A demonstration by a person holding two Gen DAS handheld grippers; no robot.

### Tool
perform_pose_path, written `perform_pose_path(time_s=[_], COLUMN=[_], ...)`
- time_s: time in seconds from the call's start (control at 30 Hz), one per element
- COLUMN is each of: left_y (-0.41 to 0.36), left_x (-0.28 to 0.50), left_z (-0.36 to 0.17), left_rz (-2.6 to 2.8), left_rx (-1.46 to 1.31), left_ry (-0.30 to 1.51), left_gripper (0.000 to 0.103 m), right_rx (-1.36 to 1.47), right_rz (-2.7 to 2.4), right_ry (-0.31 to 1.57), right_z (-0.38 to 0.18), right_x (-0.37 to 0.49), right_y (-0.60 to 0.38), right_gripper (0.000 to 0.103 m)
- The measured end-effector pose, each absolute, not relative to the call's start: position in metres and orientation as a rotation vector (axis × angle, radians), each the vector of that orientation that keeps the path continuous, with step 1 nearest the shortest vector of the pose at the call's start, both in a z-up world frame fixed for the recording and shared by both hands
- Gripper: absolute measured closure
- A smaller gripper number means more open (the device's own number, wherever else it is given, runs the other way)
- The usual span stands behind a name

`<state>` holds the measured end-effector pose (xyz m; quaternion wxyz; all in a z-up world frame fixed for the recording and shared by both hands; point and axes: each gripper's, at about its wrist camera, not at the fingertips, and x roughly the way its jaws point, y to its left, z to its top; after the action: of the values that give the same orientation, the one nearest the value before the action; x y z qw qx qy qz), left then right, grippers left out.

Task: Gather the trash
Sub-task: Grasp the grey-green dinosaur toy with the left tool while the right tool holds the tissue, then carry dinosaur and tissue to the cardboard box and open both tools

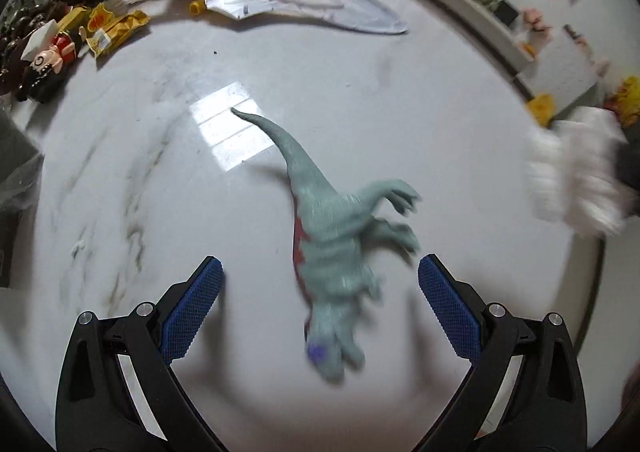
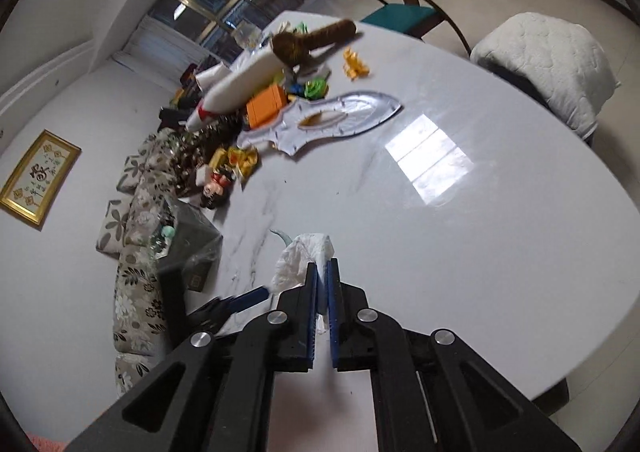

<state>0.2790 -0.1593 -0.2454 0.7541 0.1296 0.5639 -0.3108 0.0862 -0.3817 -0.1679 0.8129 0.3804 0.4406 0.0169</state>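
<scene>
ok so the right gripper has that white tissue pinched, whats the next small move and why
Probably carry the tissue over to the plastic-lined bin beside the table's edge and let go above it. The right gripper is shut on the crumpled tissue, already lifted clear of the table. The left gripper is open over the toy dinosaur, which isn't trash.

Marble table (image 1: pixel 400 99) centre left bare; passage blocked by toy dinosaur (image 1: pixel 328 236) mid-table and toy pile (image 2: pixel 240 115) along far edge.
</scene>
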Motion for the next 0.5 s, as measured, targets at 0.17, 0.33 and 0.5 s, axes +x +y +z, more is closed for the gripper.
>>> perform_pose_path(time_s=[0.17, 0.33, 0.5], left_y=[-0.152, -0.129, -0.109], left_x=[0.28, 0.275, 0.252], left_z=[-0.236, -0.233, -0.218], left_rz=[-0.603, -0.656, -0.658], left_rx=[0.234, 0.066, -0.078], left_ry=[1.222, 1.294, 1.293], left_gripper=[0.064, 0.065, 0.065], right_rx=[0.824, 0.822, 0.803], right_rz=[0.046, 0.09, 0.162], right_ry=[0.947, 0.944, 0.939], right_z=[-0.172, -0.172, -0.166], right_x=[0.074, 0.068, 0.059], right_y=[-0.387, -0.39, -0.394], right_gripper=[0.095, 0.095, 0.095])
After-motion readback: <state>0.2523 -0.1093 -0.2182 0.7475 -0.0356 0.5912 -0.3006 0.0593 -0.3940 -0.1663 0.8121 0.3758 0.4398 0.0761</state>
